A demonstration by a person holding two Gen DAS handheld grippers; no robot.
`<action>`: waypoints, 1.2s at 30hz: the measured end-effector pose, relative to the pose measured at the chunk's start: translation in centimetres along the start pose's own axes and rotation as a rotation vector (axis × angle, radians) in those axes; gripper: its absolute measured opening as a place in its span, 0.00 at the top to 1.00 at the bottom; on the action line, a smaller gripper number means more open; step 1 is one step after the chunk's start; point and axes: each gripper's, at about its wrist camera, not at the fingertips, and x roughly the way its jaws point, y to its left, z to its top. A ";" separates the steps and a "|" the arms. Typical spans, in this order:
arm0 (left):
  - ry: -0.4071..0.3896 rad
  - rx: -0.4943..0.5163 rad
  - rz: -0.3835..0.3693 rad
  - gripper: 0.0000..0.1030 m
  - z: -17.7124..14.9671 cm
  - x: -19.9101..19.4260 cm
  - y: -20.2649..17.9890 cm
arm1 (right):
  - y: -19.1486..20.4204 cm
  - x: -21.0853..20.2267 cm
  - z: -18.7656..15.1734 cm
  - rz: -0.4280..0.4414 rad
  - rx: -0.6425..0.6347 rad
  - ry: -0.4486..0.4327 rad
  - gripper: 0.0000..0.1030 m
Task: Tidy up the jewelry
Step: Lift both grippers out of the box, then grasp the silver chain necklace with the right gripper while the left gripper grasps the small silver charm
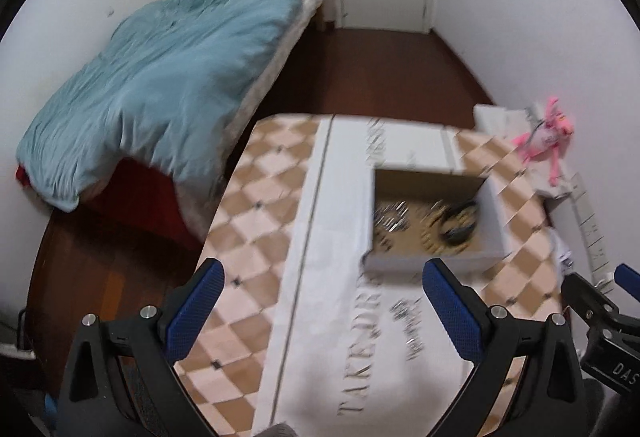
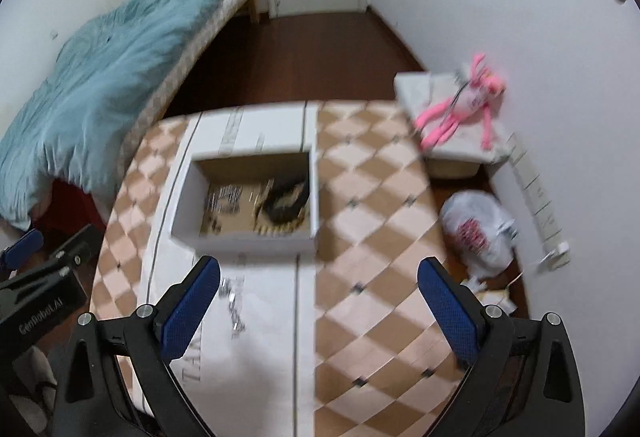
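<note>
An open white cardboard box (image 1: 496, 213) (image 2: 184, 197) sits on a white printed sheet (image 1: 332, 277) (image 2: 256, 337) on a checkered table. Inside lie silver jewelry pieces (image 1: 390, 219) (image 2: 224, 199) and a dark and gold bracelet pile (image 1: 454, 223) (image 2: 286, 207). A small silver chain (image 1: 408, 313) (image 2: 234, 301) lies on the sheet in front of the box. My left gripper (image 1: 324, 313) is open and empty, above the sheet near the box's front. My right gripper (image 2: 318, 309) is open and empty, in front of the box. Both views are blurred.
A bed with a blue blanket (image 1: 160, 77) (image 2: 92, 69) stands left of the table (image 1: 248, 205) (image 2: 380, 217). A pink plush toy (image 1: 544, 145) (image 2: 460, 109) lies on a low white box at the right wall. A white plastic bag (image 2: 478, 229) lies on the floor.
</note>
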 end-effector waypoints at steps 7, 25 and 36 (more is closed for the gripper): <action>0.141 -0.006 0.067 0.02 -6.3 5.8 3.0 | 2.7 8.3 -5.8 0.104 -0.025 0.141 0.21; 0.233 -0.029 0.082 0.02 -10.1 12.1 5.0 | 10.8 15.4 -7.2 0.106 -0.272 0.064 0.92; 0.225 0.049 -0.009 0.02 -9.0 11.9 -0.8 | 1.9 10.9 -6.8 0.194 -0.044 0.026 0.93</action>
